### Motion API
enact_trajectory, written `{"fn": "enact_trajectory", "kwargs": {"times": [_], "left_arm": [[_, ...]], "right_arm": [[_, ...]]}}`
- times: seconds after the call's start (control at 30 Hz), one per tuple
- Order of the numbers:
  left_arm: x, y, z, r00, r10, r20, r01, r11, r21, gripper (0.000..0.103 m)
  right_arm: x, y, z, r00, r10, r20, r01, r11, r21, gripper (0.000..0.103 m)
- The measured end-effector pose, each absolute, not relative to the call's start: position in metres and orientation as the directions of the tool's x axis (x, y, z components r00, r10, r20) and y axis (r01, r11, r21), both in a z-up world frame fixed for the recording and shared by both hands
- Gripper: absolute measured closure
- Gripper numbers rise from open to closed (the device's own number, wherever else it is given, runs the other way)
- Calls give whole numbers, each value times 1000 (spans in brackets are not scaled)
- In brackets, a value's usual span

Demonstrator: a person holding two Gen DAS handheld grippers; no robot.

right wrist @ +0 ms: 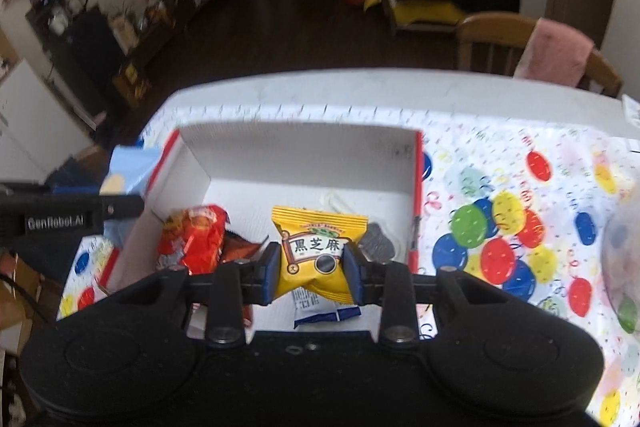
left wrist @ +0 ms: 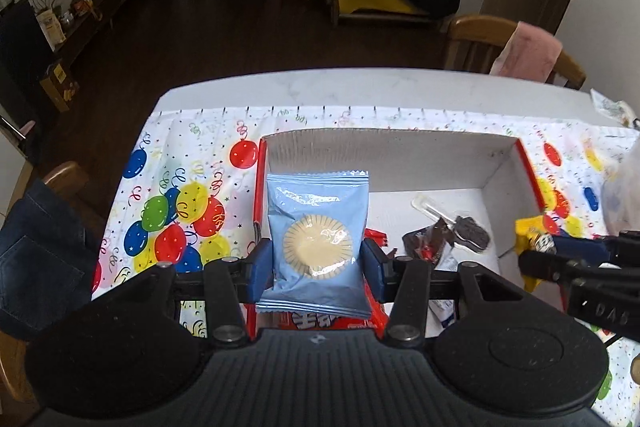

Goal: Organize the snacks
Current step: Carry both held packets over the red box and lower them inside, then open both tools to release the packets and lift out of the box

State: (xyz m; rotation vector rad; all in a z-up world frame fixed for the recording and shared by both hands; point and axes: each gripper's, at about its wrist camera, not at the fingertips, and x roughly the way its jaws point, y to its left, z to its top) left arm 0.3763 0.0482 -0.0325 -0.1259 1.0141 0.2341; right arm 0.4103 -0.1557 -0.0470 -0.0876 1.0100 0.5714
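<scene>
My left gripper (left wrist: 317, 259) is shut on a light blue biscuit packet (left wrist: 316, 223), held upright over the left end of a white cardboard box with red edges (left wrist: 400, 155). My right gripper (right wrist: 311, 267) is shut on a yellow black-sesame snack packet (right wrist: 316, 251), pinched at its middle above the same box (right wrist: 300, 143). In the box lie a red-orange packet (right wrist: 196, 243), a dark wrapped snack (left wrist: 472, 231), a brown wrapper (left wrist: 426, 241) and a blue-and-white sachet (right wrist: 320, 311). In the left wrist view the right gripper (left wrist: 560, 251) shows at the right edge with the yellow packet.
The box stands on a balloon-print tablecloth (left wrist: 176, 211) over a white table (left wrist: 360, 87). A wooden chair with a pink cloth (left wrist: 524, 51) stands behind the table. Jeans hang on a chair (left wrist: 36, 259) at the left. A clear plastic bag (right wrist: 624, 247) lies at the right.
</scene>
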Motion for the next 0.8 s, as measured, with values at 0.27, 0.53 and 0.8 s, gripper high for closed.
{"fn": "enact_trajectory", "kwargs": {"times": [0.27, 0.53, 0.8], "left_arm": [[402, 49, -53, 456, 144, -878, -248, 968, 30, 56], [411, 49, -73, 413, 153, -898, -245, 968, 53, 56], [411, 52, -89, 380, 143, -914, -248, 968, 49, 56]], "right_arm": [[423, -124, -81, 313, 358, -880, -565, 815, 130, 71], [421, -101, -113, 279, 290, -916, -621, 781, 59, 71], [421, -99, -130, 260, 268, -928, -624, 780, 50, 71]]}}
